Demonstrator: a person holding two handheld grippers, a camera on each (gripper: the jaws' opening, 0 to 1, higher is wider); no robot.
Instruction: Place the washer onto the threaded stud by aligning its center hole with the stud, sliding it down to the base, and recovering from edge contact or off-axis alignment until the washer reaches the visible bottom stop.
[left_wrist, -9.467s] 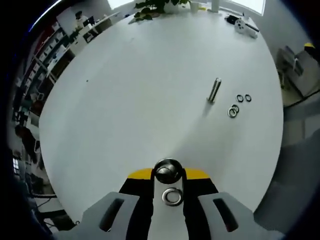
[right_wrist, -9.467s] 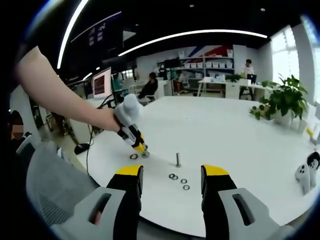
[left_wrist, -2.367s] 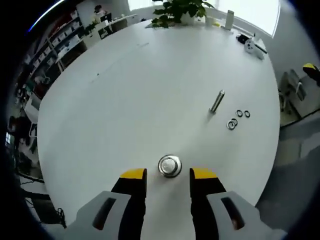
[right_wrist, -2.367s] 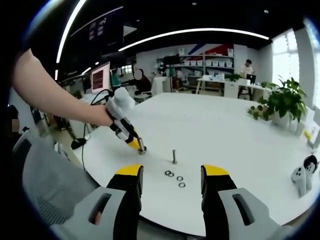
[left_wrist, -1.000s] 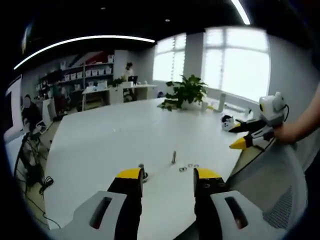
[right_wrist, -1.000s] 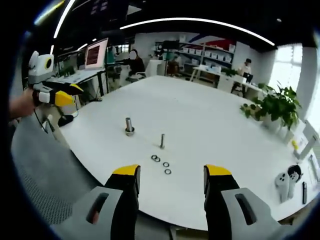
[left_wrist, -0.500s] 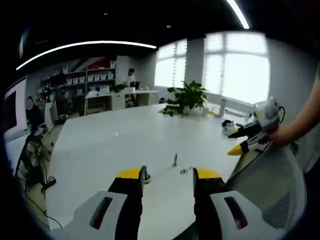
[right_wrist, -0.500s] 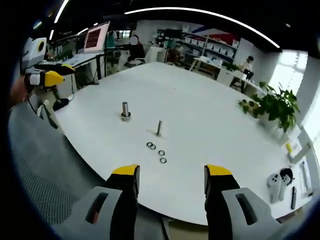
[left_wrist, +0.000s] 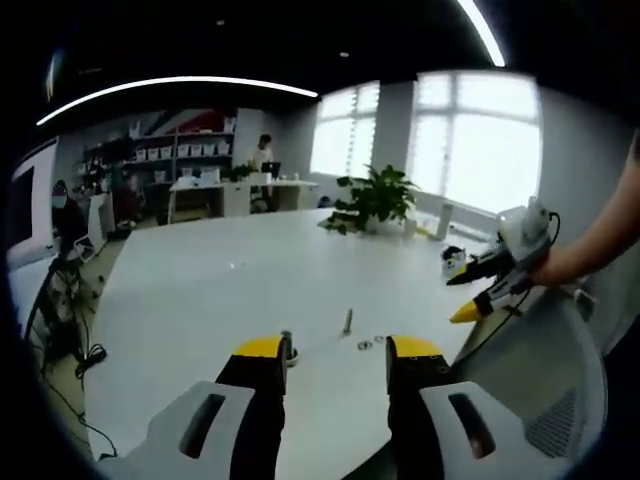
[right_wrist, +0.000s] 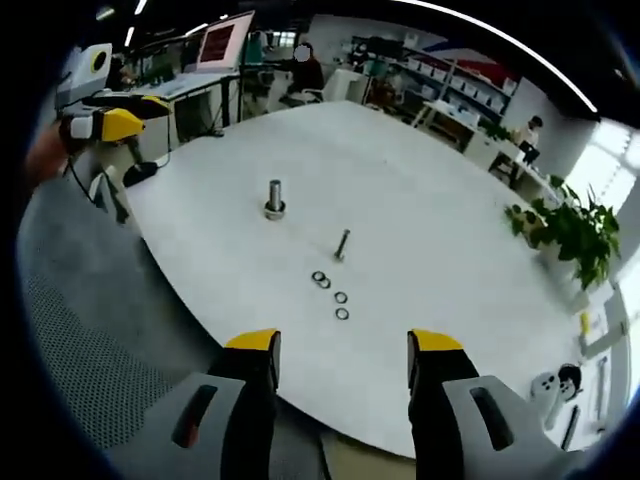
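— While both your grippers hang off the table, what can go wrong?

— The left gripper (left_wrist: 325, 352) and right gripper (right_wrist: 341, 345) gape wide, holding nothing. The washer seems seated at the stud (right_wrist: 274, 198) base. Careless re-entry could topple the loose bolt (right_wrist: 342, 244) or scatter spare washers (right_wrist: 331, 290).

— Room?

— Broad white table (right_wrist: 430, 220); its edge lies near you.

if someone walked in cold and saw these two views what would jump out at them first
Probably the big white round table, nearly bare except for a small cluster near its near edge: a thick stud standing upright, a thinner bolt beside it, and a few loose washers lying flat. Next, the open yellow-tipped right gripper in the foreground, and the left gripper held off the table's edge at far left.
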